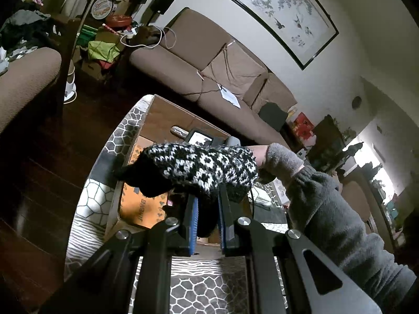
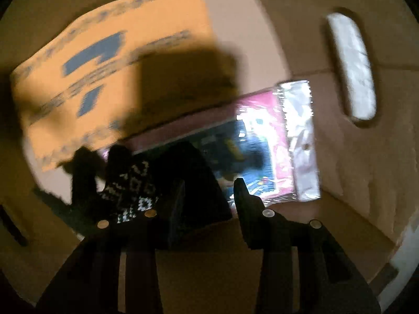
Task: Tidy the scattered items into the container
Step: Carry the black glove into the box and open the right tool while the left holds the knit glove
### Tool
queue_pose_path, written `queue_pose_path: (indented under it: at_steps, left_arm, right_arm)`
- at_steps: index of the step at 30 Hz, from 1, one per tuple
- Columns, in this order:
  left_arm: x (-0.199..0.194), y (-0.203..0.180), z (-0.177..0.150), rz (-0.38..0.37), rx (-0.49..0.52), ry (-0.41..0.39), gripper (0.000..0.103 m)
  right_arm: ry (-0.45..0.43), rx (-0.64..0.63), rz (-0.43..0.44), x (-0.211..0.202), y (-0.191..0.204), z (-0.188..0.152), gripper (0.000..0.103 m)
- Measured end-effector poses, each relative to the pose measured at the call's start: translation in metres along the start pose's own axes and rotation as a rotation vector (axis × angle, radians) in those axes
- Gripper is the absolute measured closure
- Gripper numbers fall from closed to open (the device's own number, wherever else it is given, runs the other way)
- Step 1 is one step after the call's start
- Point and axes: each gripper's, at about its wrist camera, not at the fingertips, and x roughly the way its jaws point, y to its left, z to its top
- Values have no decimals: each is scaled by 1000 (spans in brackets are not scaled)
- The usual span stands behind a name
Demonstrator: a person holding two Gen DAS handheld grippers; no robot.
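Black left gripper [image 1: 207,204], nearest the lens, is clamped on a black-and-white knitted mitten [image 1: 199,168], its blue-lined fingers [image 1: 193,216] pinching the knit and holding it above the open cardboard box [image 1: 167,112]. Box stands on a patterned grey-and-white rug [image 1: 94,201] before a brown sofa [image 1: 209,60]. Person's grey sleeve [image 1: 330,204] reaches in from the right. Right gripper [image 2: 209,185] points down into the box, jaws parted with nothing pressed between them. Beneath it lie a pink packaged item [image 2: 272,141] and, apparently, a second patterned mitten [image 2: 131,191]; blur limits certainty.
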Motion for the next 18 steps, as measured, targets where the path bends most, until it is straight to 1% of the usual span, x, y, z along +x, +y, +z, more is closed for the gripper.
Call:
queue_pose_path:
  at_steps: [3,7,9,11,14,15,17,18]
  left_arm:
    - [-1,3,0,-9,-5,-5,91]
    - [-1,4,-1,-14,-4,-4,91]
    - [0,4,-1,-21,-6,-4,91]
    - [1,3,-1,-29,-12,-5,91]
    - [2,3,-2,-30,-14,-4,91]
    - [1,3,-2,-28,-13,-3,90]
    - [1,4,-2,-25,-16,-3,91]
    - [0,5,-1,-26,-20,-4,91]
  right_arm:
    - [-6,-25,29,-5,0,-3,67]
    - [-68,2,98,-23,-14,-14,66]
    - [-76,-11,118,-27,-16,-18,66]
    - [-53,-46,122,-23,-10,-20,66]
    - [15,-102,72,-5,2,-15,66]
    - [23,-126,57,-3,6,-14,67]
    - [13,-157,52,-10,8,-15,85]
    - [-1,-168,36,-17,8,-18,91]
